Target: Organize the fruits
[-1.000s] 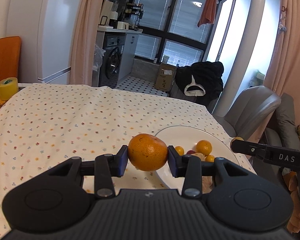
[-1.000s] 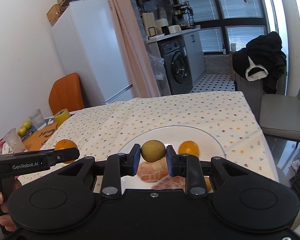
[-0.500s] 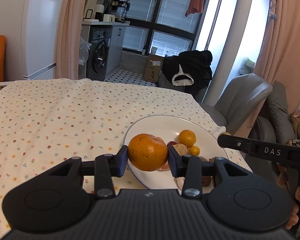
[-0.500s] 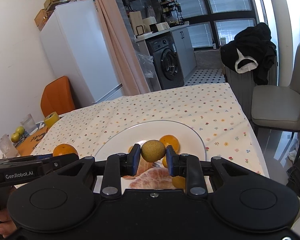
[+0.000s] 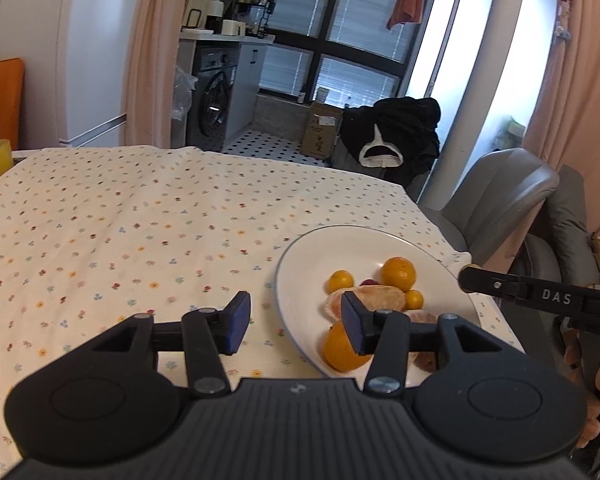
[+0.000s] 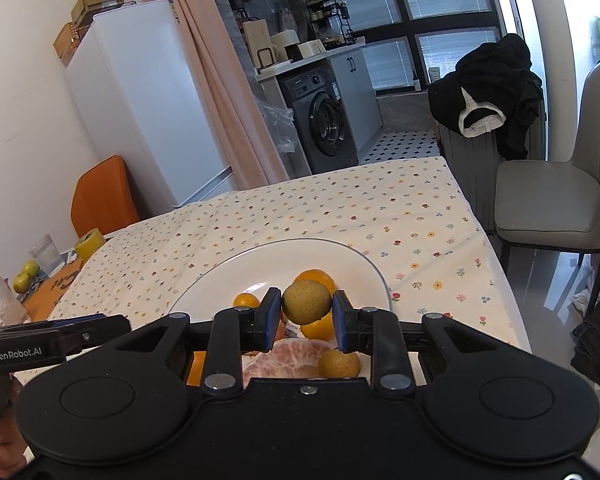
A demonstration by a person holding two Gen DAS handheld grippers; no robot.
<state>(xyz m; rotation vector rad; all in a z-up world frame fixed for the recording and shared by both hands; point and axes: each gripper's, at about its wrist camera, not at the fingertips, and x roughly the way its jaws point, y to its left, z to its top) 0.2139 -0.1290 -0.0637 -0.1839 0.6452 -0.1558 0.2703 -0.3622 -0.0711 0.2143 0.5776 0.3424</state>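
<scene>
On the near edge of a white plate [image 5: 296, 264], at the table's right edge, a large orange [image 5: 340, 350] rests beside peeled citrus segments [image 5: 366, 298], another orange [image 5: 398, 274] and small kumquats [image 5: 340, 280]. Just above it, the left gripper [image 5: 294, 318] has its blue-padded jaws spread wide with nothing between them. Over the plate, the right gripper [image 6: 306, 314] clamps a brownish-green round fruit [image 6: 306, 302]. A flower-print tablecloth [image 5: 140, 220] covers the table.

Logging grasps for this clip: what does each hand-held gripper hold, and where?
Right hand-held gripper pinches the brownish-green fruit across its sides. Left hand-held gripper is open, holding nothing.
</scene>
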